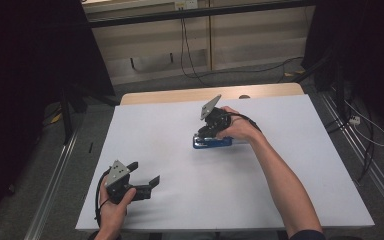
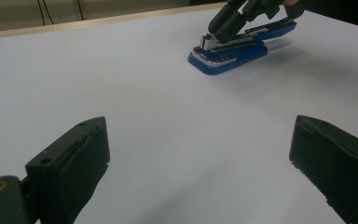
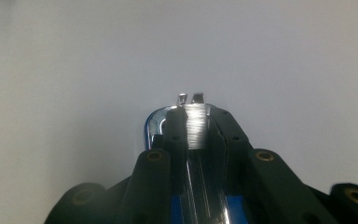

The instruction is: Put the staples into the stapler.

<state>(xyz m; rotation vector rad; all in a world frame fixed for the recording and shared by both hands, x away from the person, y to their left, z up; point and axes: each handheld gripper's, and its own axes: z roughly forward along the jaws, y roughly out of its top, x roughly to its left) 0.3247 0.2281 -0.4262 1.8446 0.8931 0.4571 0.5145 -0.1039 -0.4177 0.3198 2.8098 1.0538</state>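
Right gripper closed on the metal top arm of the blue stapler, which lies mid-table. Keep your jaws square across the arm and press evenly. Left gripper, near the table's front left, stands wide open and empty.

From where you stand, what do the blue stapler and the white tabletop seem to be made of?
The blue stapler: glossy blue casing, probably plastic, with a bright chrome-looking metal strip that mirrors the light. The white tabletop: a matte, smooth sheet, perhaps laminate, with no glare; a pale wood-like edge shows at its far side. The black jaws of the right gripper look like dull plastic.
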